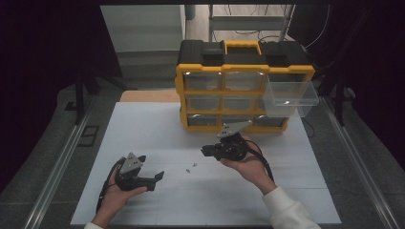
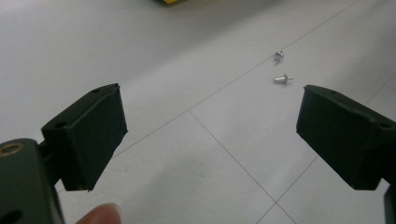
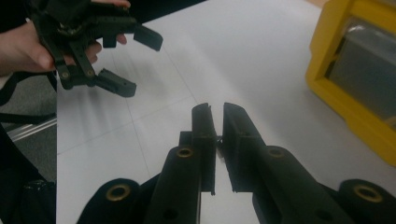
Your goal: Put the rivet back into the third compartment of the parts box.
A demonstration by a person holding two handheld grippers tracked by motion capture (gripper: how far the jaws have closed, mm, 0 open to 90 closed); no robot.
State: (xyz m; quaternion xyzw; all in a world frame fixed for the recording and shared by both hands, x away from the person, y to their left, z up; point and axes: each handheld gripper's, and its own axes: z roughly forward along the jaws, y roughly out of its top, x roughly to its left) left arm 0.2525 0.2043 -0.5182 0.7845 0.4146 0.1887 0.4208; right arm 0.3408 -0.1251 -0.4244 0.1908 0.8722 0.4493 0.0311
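Looks like sorting small hardware into the yellow-and-black organiser (image 1: 246,71) at the far side of the table (image 1: 143,133). Two small screws (image 1: 191,167) lie loose on the white surface, close together, between the two hands; from the left gripper view, one screw (image 2: 283,79) on its side, the other (image 2: 279,55) just beyond it.

Left tool (image 1: 155,181) resting low near the front-left of the table, jaws wide apart, nothing between them, pointed towards the screws. Right tool (image 1: 204,151) held up off the table in front of the organiser, jaws drawn together to a thin slit (image 3: 218,114); a tiny dark bit seems to bridge the gap, but cannot tell whether a screw is pinched there.

Clear drawer (image 1: 291,98) pulled out at the organiser's upper right, well apart from the screws and above them.

To do this step well:
- Check the slit of the right tool before travelling; if empty, go back down for a screw.
- Keep the pinch firm and the jaws level while carrying.
- Bring the tips over the middle of the drawer, not its rim, then lower before letting go, so nothing bounces out.
- Approach each loose screw across its shaft, tips touching the table.
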